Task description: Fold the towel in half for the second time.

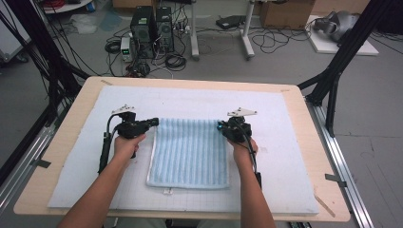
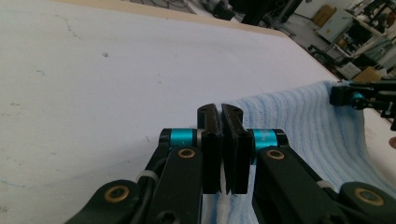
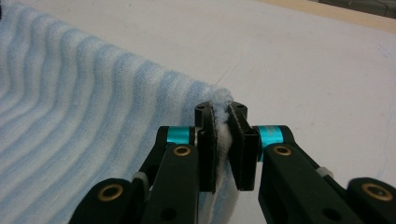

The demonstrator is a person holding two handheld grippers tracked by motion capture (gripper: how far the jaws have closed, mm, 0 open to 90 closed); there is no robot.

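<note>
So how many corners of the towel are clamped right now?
2. The left hand-held gripper pinches the towel's far left corner; the right hand-held gripper pinches the far right one. The two near corners lie free on the mat.

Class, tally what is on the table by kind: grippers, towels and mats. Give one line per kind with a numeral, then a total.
Grippers: 2, the left gripper and the right gripper, each shut on a far corner of the towel
Towels: 1, the blue striped towel
Mats: 1, the white mat
Total: 4
</note>
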